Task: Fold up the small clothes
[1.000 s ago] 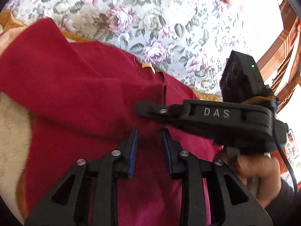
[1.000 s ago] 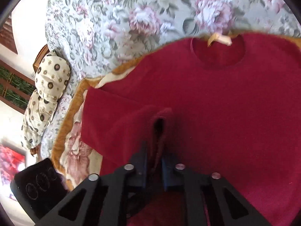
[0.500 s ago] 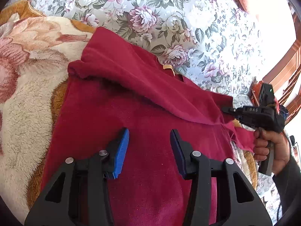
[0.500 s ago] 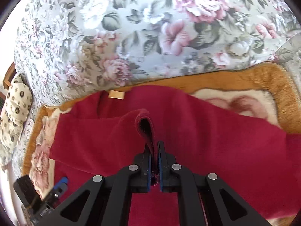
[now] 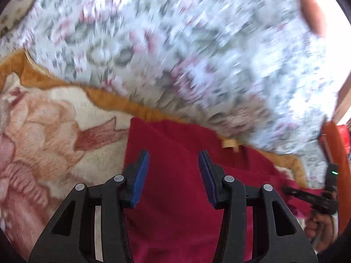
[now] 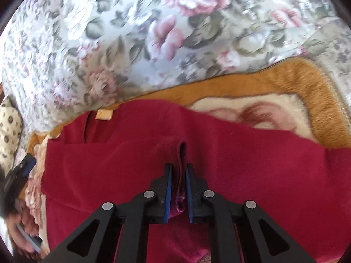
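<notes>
While folding: soft dark red fleece top [image 6: 241, 164] half folded, more to do.
Right gripper [image 6: 178, 171]: pinching a red fold.
Left gripper [image 5: 173, 164]: wide apart, holding nothing.

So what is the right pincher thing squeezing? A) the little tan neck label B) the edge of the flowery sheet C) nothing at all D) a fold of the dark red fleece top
D: in the right wrist view, the right gripper has its blue pads pressed onto a raised fold of the dark red fleece top; the little tan neck label lies apart.
</notes>
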The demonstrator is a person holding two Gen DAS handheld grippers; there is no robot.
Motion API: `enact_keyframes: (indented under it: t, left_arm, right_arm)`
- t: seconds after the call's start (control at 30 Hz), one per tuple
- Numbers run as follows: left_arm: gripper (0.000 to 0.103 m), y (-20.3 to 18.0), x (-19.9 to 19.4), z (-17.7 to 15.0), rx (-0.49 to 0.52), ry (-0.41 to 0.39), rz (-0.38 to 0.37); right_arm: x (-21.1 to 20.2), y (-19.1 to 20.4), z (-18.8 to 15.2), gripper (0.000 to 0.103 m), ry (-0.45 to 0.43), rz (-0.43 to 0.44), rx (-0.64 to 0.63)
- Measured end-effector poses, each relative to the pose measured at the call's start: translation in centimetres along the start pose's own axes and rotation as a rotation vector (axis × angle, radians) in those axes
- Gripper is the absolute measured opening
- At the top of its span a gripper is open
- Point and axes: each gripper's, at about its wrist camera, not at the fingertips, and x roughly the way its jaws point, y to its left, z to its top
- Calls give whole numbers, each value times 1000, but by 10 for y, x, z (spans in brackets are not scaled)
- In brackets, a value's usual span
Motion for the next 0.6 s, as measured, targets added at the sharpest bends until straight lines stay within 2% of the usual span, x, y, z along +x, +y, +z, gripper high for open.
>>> enact_keyframes:
  t: [0.03,0.1,0.17,0.23,0.33,0.4,0.5,0.6]
  left_arm:
    - [45,2,16,0,13,51,21]
    - [45,7,29,-6,30,78,65]
    - [45,14,28,-18,30,41,54]
    - [45,14,25,-24,45,17,57]
    - [45,15,24,-25,48,12,63]
    - [45,17,24,-25,37,7,47]
    - [45,24,22,-27,12,-15,15]
    - [45,22,25,-29,21,-19,30]
  right_arm:
    - [-4,-2,2,11,-14,-1,4]
    - [-16,-3,4,11,-62,-62,-2]
    - [-34,2,2,11,-138,-128,-45]
    - [-49,15,-3,11,-203,-76,-100]
    - [-45,43,-5,11,-184,7,-217]
    - [-24,51,-6,11,-138,-27,-259]
    - [2,42,1,11,-104,-116,-242]
    - [9,31,0,10,-129,-98,-228]
